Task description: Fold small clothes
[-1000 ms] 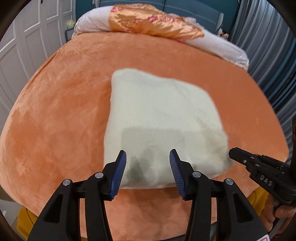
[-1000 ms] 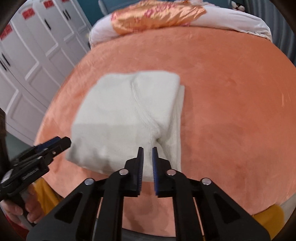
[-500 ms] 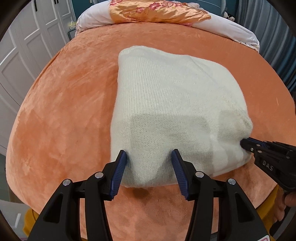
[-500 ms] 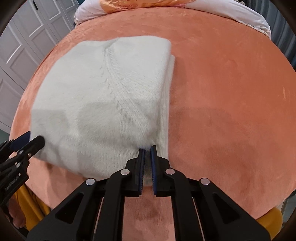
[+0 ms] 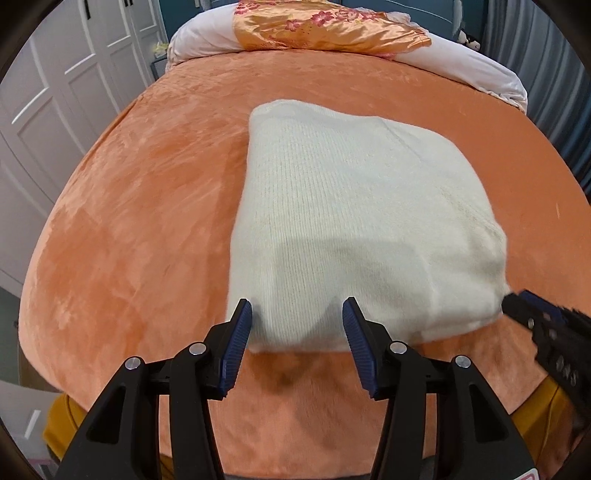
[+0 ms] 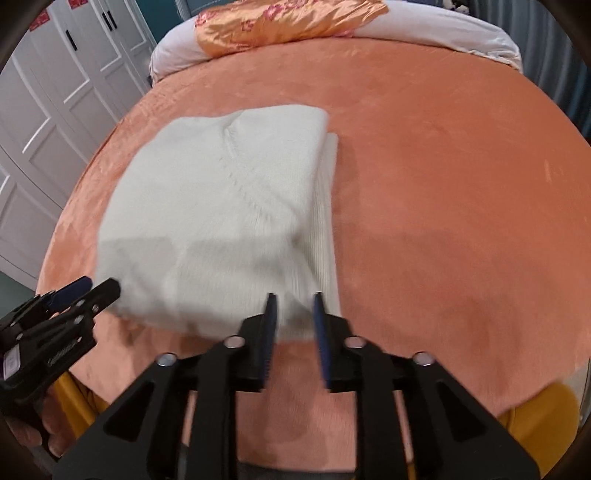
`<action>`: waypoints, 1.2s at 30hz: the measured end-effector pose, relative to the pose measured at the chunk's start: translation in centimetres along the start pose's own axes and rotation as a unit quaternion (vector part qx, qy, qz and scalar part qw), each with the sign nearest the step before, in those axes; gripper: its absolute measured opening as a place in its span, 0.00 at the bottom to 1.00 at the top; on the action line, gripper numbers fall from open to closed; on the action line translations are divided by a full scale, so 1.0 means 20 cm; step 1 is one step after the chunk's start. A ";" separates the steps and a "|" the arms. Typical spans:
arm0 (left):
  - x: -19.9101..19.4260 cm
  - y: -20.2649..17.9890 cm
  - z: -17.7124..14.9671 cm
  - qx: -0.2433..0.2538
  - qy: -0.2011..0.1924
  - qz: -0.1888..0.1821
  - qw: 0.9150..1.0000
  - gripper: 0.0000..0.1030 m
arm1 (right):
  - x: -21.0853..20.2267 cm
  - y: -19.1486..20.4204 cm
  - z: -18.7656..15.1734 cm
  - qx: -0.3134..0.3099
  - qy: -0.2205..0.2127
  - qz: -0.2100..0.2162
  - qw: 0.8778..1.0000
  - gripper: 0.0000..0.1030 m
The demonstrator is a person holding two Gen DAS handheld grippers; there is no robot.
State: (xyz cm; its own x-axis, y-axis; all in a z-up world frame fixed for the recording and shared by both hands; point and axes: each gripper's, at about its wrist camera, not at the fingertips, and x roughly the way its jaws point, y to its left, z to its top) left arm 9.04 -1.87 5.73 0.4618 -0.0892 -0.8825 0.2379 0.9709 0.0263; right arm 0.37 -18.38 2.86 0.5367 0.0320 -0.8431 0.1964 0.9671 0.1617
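Observation:
A cream knitted sweater [image 5: 354, 229] lies folded into a thick rectangle on the orange bed cover [image 5: 147, 206]. My left gripper [image 5: 297, 314] is open and empty, its blue pads at the sweater's near edge. In the right wrist view the same sweater [image 6: 229, 221] shows a ribbed lower layer along its right side. My right gripper [image 6: 293, 299] is partly open and empty, just at the sweater's near right corner. Each gripper also shows in the other's view: the right gripper [image 5: 546, 325] at the far right, the left gripper [image 6: 74, 295] at the far left.
A white pillow with an orange floral cloth [image 5: 325, 33] lies at the head of the bed. White wardrobe doors [image 5: 55, 92] stand to the left, grey curtains [image 5: 554, 74] to the right. The bed's near edge [image 5: 295, 443] is just below the grippers.
My right gripper has opened from nearly shut and pulled back a little from the sweater's corner. The left gripper stays open at the near edge.

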 end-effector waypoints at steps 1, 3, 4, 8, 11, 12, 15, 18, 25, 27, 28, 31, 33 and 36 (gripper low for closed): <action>-0.01 -0.01 -0.02 -0.001 0.000 0.000 1.000 0.49 | -0.02 0.01 -0.03 0.000 -0.004 -0.004 1.000 0.29; -0.03 -0.02 -0.06 -0.002 -0.001 0.000 1.000 0.50 | -0.05 0.03 -0.07 -0.009 -0.011 -0.013 1.000 0.30; -0.04 -0.03 -0.08 -0.001 -0.002 0.002 1.000 0.54 | -0.06 0.03 -0.09 -0.012 -0.014 -0.018 1.000 0.32; -0.03 -0.06 -0.18 0.002 -0.001 0.014 1.000 0.59 | -0.07 0.00 -0.16 -0.001 -0.022 -0.021 1.000 0.34; 0.01 -0.08 -0.26 0.009 0.009 0.025 1.000 0.59 | -0.01 0.01 -0.21 0.003 -0.014 -0.029 0.999 0.34; 0.03 -0.09 -0.28 0.010 0.009 0.028 1.000 0.59 | 0.00 0.00 -0.24 0.003 -0.013 -0.032 0.999 0.34; 0.08 -0.07 -0.33 -0.005 0.016 0.024 1.000 0.59 | 0.05 0.00 -0.31 0.000 -0.003 -0.037 0.999 0.34; 0.14 -0.05 -0.38 -0.020 0.031 0.017 0.999 0.59 | 0.10 0.02 -0.36 -0.003 0.002 -0.037 0.999 0.36; 0.15 -0.05 -0.44 -0.008 -0.012 0.045 0.999 0.79 | 0.11 0.07 -0.40 -0.021 -0.031 -0.033 0.999 0.49; 0.16 -0.03 -0.45 -0.020 -0.015 0.042 0.999 0.84 | 0.12 0.08 -0.42 -0.024 -0.036 -0.034 0.998 0.52; 0.17 -0.02 -0.46 -0.024 -0.018 0.040 0.999 0.86 | 0.12 0.08 -0.42 -0.025 -0.038 -0.035 0.998 0.54; 0.17 -0.02 -0.46 -0.016 -0.030 0.038 0.999 0.87 | 0.13 0.11 -0.45 -0.037 -0.042 -0.042 0.998 0.64; 0.17 -0.02 -0.47 -0.010 -0.038 0.041 0.998 0.88 | 0.14 0.14 -0.47 -0.049 -0.043 -0.050 0.997 0.72; 0.19 -0.01 -0.47 -0.016 -0.040 0.037 0.998 0.91 | 0.16 0.17 -0.47 -0.051 -0.046 -0.059 0.996 0.74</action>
State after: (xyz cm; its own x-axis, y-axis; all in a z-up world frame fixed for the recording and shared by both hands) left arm 2.74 -0.23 -1.95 0.5439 -0.0339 -0.8385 0.1736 0.9821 0.0729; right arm -5.02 -12.64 -4.09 0.5894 -0.1029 -0.8013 0.1804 0.9836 0.0063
